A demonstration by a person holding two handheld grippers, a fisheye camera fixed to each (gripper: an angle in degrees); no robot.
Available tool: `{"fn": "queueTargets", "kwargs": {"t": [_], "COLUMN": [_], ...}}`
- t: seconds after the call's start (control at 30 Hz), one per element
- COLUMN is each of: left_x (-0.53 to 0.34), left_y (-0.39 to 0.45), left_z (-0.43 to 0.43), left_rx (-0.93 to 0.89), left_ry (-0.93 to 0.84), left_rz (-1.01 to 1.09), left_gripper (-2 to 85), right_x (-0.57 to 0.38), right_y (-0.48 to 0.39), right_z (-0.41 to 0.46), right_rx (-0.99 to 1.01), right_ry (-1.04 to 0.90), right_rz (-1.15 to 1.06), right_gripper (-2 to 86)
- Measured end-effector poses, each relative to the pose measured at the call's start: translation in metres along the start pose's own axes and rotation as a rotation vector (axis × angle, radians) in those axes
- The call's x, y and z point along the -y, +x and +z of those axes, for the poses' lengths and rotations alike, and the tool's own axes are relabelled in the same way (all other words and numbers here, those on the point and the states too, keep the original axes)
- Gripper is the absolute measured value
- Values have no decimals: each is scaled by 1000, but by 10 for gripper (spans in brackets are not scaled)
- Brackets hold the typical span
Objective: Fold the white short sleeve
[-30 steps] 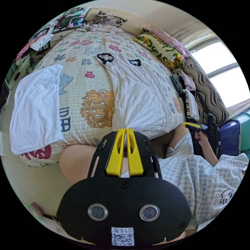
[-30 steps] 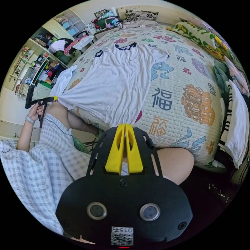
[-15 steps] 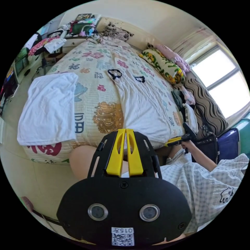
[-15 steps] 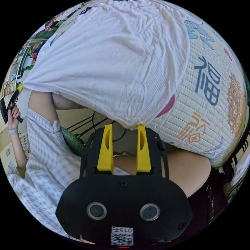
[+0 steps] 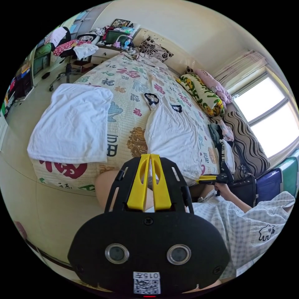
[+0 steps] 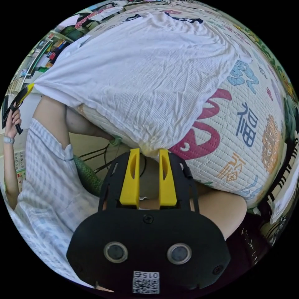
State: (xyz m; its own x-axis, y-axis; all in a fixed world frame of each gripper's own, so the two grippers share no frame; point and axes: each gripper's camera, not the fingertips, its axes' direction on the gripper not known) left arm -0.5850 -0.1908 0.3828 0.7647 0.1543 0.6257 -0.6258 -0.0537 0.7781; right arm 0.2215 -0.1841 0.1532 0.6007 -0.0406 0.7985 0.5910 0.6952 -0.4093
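Bed (image 5: 124,102) w/ printed quilt carries the white short sleeve shirt (image 6: 146,78), laid flat, long axis running from collar at the far end to hem at the near edge by you. Folded white cloth (image 5: 71,124) sits beside it. Your left gripper (image 5: 150,162) has jaws closed, pinching one hem corner; your right gripper (image 6: 149,155) has jaws parted, other hem corner just ahead betw. them, not clamped. Right is thus nearer

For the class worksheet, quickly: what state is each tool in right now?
Left tool: closed on a hem corner of the white shirt.
Right tool: open, jaws apart, the hem just at its tips.
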Motion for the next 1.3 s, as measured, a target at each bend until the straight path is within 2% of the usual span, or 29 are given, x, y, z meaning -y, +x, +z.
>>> {"fn": "queueTargets", "kwargs": {"t": [0.07, 0.17, 0.27, 0.4, 0.5, 0.57, 0.7, 0.9, 1.07, 1.2, 1.3], "left_x": [1, 2, 8, 69, 155, 215, 325, 361, 316, 243, 189], "left_y": [-1, -1, -2, 11, 43, 77, 138, 203, 200, 169, 140], "left_z": [-2, -7, -14, -22, -23, -30, -77, -147, -144, -82, -11], "left_rx": [-4, 4, -5, -20, -2, 39, -15, -105, -163, -169, -155], "left_ry": [-2, -1, 21, 72, 114, 176, 376, 561, 521, 361, 191], "left_rz": [-4, -9, -15, 43, 120, 182, 128, 255, 419, 466, 445], "left_gripper": [-7, -7, -7, -8, -8, -8, -8, -8, -8, -8, -8], "right_x": [1, -4, -21, -29, -6, 13, 39, 11, -40, -77, -87], "right_y": [2, 11, 30, 88, 127, 143, 168, 157, 128, 112, 110], "right_z": [-1, -9, -40, -133, -227, -286, -413, -510, -499, -418, -330], "right_rx": [-31, 57, 175, 255, 184, 124, 112, 112, 69, 92, 113], "right_ry": [-1, 8, 110, 340, 477, 545, 709, 914, 944, 847, 712], "right_rz": [23, 25, 71, 144, 144, 157, 244, 198, 26, -44, -1], "right_gripper": [46, 27, 15, 5, 2, 1, 2, 3, 4, 5, 5]}}
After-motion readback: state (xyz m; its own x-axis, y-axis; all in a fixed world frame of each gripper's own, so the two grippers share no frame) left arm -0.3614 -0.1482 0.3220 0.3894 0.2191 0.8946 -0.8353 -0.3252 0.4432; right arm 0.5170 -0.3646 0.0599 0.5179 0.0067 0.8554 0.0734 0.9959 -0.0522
